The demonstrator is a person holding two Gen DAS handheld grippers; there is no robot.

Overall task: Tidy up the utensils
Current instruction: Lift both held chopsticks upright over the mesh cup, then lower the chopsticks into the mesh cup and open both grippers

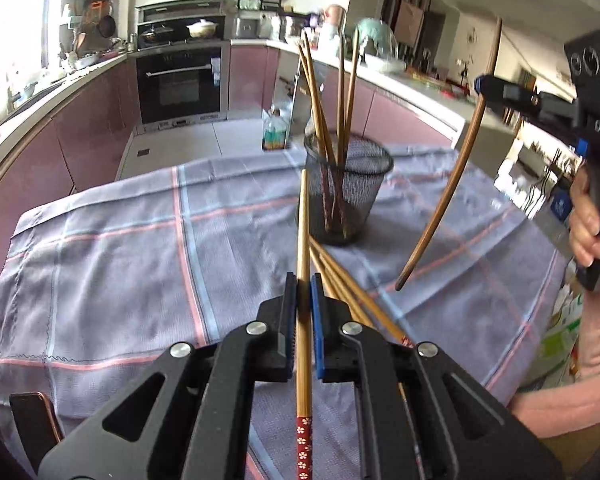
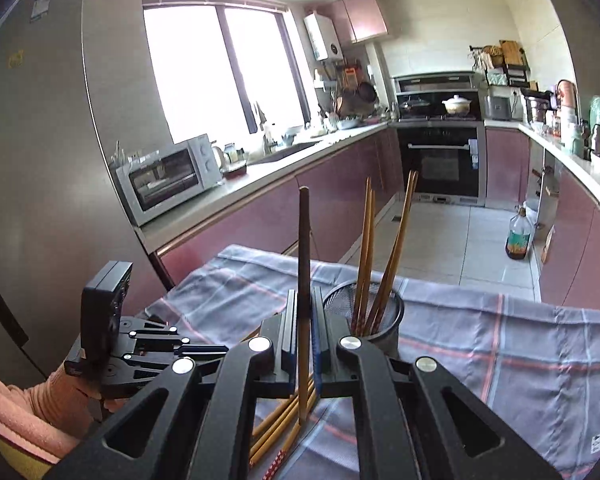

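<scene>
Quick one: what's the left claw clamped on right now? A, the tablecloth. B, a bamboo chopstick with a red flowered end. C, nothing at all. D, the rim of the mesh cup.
B: the left claw pinches a bamboo chopstick whose red flowered end trails behind the pads.

Light: daylight is pouring through the window (image 2: pixel 224 68), blowing it out white.
Edges: fisheye is bending the cabinets, corners darkening.
Blur: distant shelves are smearing slightly.

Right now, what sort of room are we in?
A home kitchen, most likely: a built-in oven under a stove with pots, a toaster oven on the counter, and pink cabinets lining the walls.
</scene>
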